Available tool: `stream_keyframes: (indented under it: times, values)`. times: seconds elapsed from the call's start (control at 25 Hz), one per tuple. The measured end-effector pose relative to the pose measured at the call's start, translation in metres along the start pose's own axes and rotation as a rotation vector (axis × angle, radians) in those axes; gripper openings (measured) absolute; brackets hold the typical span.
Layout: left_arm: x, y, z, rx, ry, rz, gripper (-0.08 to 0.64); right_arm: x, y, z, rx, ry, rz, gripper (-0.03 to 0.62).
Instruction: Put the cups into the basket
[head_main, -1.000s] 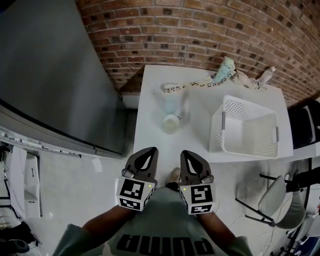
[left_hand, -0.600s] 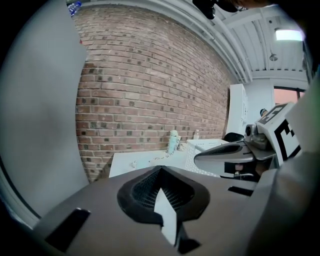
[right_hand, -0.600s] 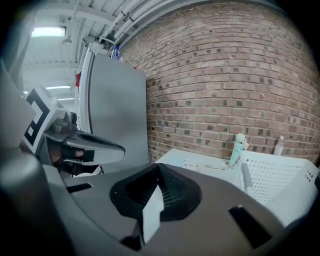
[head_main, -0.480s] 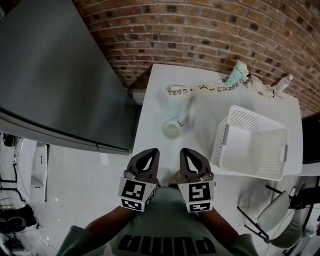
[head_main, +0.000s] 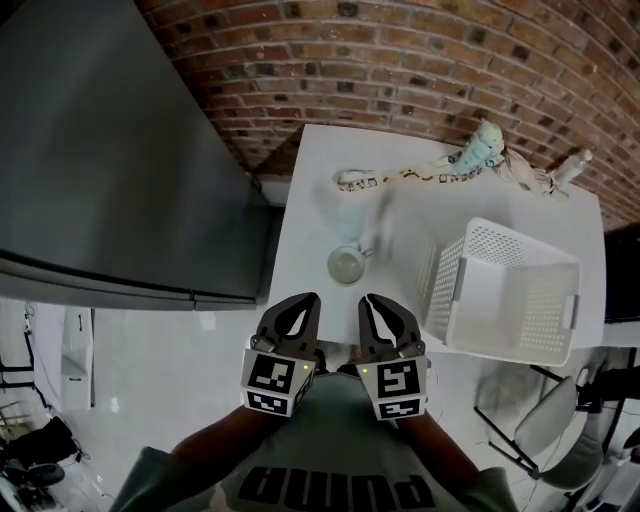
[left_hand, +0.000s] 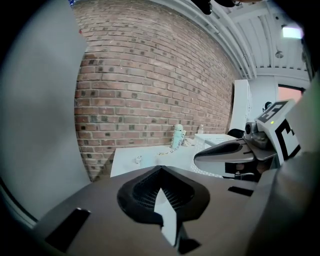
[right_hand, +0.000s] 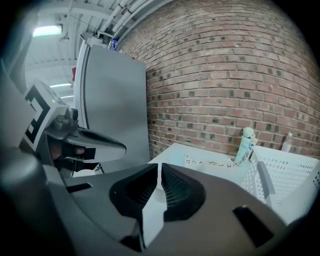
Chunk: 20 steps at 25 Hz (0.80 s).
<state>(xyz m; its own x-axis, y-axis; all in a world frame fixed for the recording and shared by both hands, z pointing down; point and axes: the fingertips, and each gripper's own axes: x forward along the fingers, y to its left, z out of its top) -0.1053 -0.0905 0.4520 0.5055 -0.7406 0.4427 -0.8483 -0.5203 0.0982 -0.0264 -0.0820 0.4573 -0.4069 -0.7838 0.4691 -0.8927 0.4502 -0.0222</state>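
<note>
In the head view we look down on a white table (head_main: 420, 215) pushed against a brick wall (head_main: 400, 60). A tall grey fridge (head_main: 110, 150) stands to its left, a pale floor (head_main: 150, 370) lies below, and one chair (head_main: 550, 440) sits at lower right. We count one basket (head_main: 440, 275) of white perforated plastic, open side up, on the table's right half. One cup (head_main: 347, 258) lies well left of it, near the front edge. The cup is pale and translucent, lying on its side with its round mouth towards us; whether others are nested in it we cannot tell. Along the back we count one spotted cord (head_main: 400, 176), one pale green figure (head_main: 484, 142) and one small bottle (head_main: 570, 166). The left gripper (head_main: 300, 302) and right gripper (head_main: 370, 302) hang side by side short of the table, apart from the cup.

In the left gripper view, its jaws are clenched tip to tip with nothing between them; table and brick wall lie ahead.

In the right gripper view, its jaws are pressed tight and empty, with the basket at right and the fridge at left.
</note>
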Motion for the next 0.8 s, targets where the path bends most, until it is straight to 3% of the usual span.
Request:
stream_keyframes:
  times: [0.12, 0.2, 0.36, 0.8]
  values:
    - [0.007, 0.008, 0.002, 0.012, -0.001, -0.019, 0.003, 0.011, 0.001, 0.001, 0.004, 0.010, -0.013, 0.015]
    - [0.010, 0.013, 0.001, 0.016, 0.001, -0.028, 0.003, 0.019, 0.002, -0.001, 0.015, 0.021, -0.018, 0.127]
    - [0.016, 0.028, -0.003, 0.024, 0.011, -0.032, 0.003, 0.037, 0.005, -0.009, 0.022, 0.058, -0.020, 0.229]
    - [0.039, 0.060, -0.024, 0.046, 0.068, -0.024, 0.003, 0.084, -0.002, -0.037, 0.034, 0.163, -0.059, 0.339]
